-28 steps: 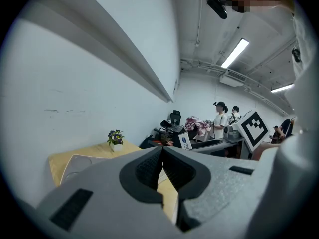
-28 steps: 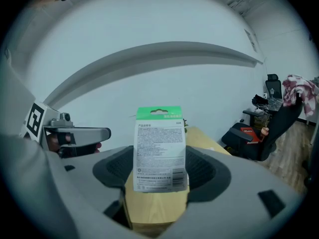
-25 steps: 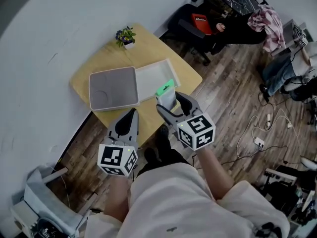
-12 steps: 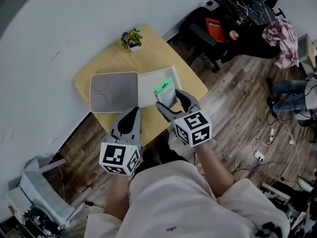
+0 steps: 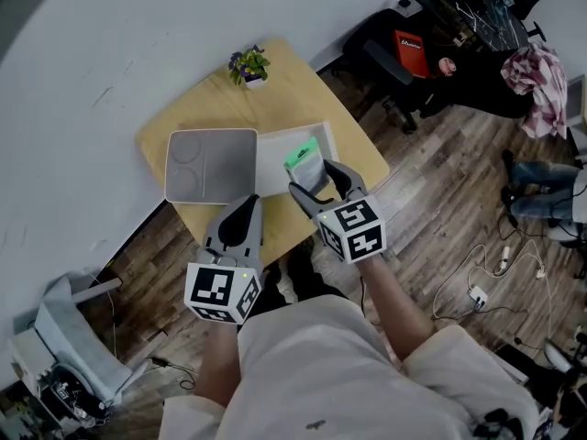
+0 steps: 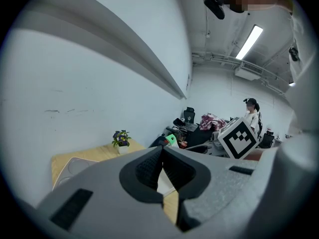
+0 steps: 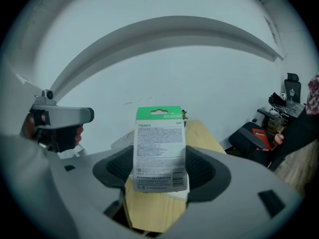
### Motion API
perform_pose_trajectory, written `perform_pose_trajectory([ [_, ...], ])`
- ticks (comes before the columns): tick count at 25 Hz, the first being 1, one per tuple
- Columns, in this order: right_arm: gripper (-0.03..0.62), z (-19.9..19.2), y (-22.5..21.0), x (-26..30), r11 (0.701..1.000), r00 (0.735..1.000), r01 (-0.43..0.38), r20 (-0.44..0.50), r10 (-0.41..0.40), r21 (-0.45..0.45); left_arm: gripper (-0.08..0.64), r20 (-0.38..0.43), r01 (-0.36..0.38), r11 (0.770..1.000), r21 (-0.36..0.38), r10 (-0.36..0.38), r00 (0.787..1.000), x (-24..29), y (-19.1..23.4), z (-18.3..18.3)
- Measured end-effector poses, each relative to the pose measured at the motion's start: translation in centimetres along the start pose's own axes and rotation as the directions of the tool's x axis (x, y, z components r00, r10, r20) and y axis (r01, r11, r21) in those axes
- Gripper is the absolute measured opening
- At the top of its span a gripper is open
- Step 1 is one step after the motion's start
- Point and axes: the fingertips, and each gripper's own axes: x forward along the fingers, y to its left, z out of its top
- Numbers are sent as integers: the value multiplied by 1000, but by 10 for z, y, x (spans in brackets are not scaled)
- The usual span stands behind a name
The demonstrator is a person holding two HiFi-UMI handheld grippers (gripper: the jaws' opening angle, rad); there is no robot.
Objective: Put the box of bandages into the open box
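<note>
The box of bandages (image 5: 305,165) (image 7: 160,148) is white with a green top and small print. My right gripper (image 5: 315,181) (image 7: 160,169) is shut on it and holds it upright above the near rim of the open box (image 5: 277,158), a shallow white tray on the wooden table (image 5: 298,94). The tray's grey lid (image 5: 210,164) lies flipped out to its left. My left gripper (image 5: 242,225) (image 6: 161,169) hovers over the table's near edge, its jaws shut with nothing between them. In the right gripper view the open box is mostly hidden behind the bandage box.
A small potted plant (image 5: 249,66) (image 6: 121,140) stands at the table's far corner by the white wall. Black office chairs (image 5: 396,51) and clothing (image 5: 539,81) crowd the right. Cables (image 5: 477,273) lie on the wood floor. Another person (image 6: 252,114) stands far off.
My right gripper has carried the bandage box a little forward, toward the open box's near rim. The left gripper has stayed about where it was.
</note>
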Motion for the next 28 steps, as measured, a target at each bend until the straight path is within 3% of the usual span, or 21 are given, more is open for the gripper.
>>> perform_pose_trajectory([
  [16, 330, -28, -11, 49, 999, 993, 25, -113, -30, -47, 3, -29, 4, 1000, -28, -5, 1000, 15, 20, -9],
  [28, 330, -66, -23, 93, 998, 971, 37, -233, -50, -59, 3, -40, 0, 999, -44, -2, 999, 17, 36, -14],
])
